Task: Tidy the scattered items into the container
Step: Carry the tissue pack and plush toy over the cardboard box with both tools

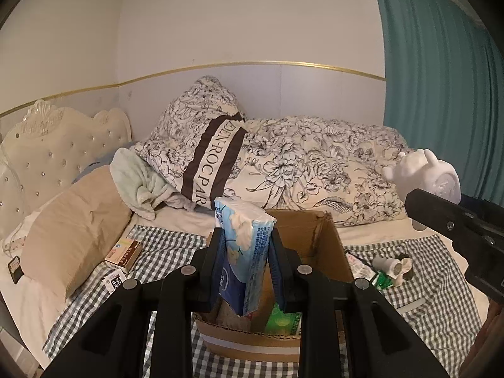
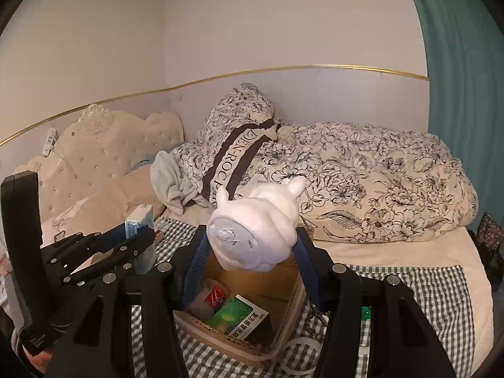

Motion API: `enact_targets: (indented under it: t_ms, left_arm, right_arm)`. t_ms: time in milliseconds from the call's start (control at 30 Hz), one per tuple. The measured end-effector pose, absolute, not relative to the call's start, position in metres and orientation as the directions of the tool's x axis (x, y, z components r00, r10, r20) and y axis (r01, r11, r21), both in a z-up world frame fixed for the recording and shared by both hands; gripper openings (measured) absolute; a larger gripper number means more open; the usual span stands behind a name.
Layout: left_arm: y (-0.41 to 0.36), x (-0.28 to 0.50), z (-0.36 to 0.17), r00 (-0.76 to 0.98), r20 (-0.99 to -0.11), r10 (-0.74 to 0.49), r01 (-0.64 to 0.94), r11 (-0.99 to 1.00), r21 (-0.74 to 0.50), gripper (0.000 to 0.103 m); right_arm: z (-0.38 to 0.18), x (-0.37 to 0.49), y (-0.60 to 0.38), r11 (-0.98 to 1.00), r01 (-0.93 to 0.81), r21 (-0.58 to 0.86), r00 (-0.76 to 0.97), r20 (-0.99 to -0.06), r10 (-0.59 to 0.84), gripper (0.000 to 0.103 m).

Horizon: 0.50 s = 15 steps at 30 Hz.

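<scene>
On the bed, centre: a cardboard box (image 2: 285, 286), top open, sits on a checked cloth (image 1: 170, 245). Inside, per right wrist view: a green-and-white carton (image 2: 241, 318) w/ printed characters too small to read, a small red-and-white packet (image 2: 215, 296) beside it, and other items too shaded to tell. Behind the box: a floral pillow (image 1: 201, 135) w/ a dark band, lettering legible in part as "DEN-ROC PAR" (left view) and "EDEN-ROC" (right view); a floral duvet (image 2: 378, 182) to its right. Left tool (image 1: 244, 245): jaws narrow, clamped on a blue tissue pack (image 1: 244, 252) w/ white flower print, held upright just above the box's near edge; its text is not legible. Right tool (image 2: 250, 249): jaws about half wide, gripping a white animal figure (image 2: 255, 230) w/ ears pointing away, base toward the camera, held over the box opening. Still on the cloth: a brown-and-cream carton (image 1: 123, 253) left of the box near a tan pillow (image 1: 75, 236), label unreadable; a cluster of small items (image 1: 382, 269) right of the box, incl. a green-and-white wrapper. Teal curtain (image 1: 441, 63) at far right.
</scene>
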State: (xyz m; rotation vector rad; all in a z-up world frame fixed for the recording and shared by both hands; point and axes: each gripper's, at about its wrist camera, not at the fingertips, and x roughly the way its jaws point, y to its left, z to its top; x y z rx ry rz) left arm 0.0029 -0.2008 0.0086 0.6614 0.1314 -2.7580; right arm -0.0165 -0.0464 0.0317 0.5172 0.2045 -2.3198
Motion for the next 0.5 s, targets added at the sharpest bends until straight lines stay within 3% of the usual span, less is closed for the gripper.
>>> enact_targets:
  t_ms: [500]
  left_arm:
    - [-0.216,-0.044,-0.034,-0.792,-0.562,-0.237,0.294,-0.956,-0.011,0.027]
  right_arm:
    - [-0.021,-0.06,-0.07,-0.706,0.708,0.029,-0.586,-0.534,-0.61,0.054]
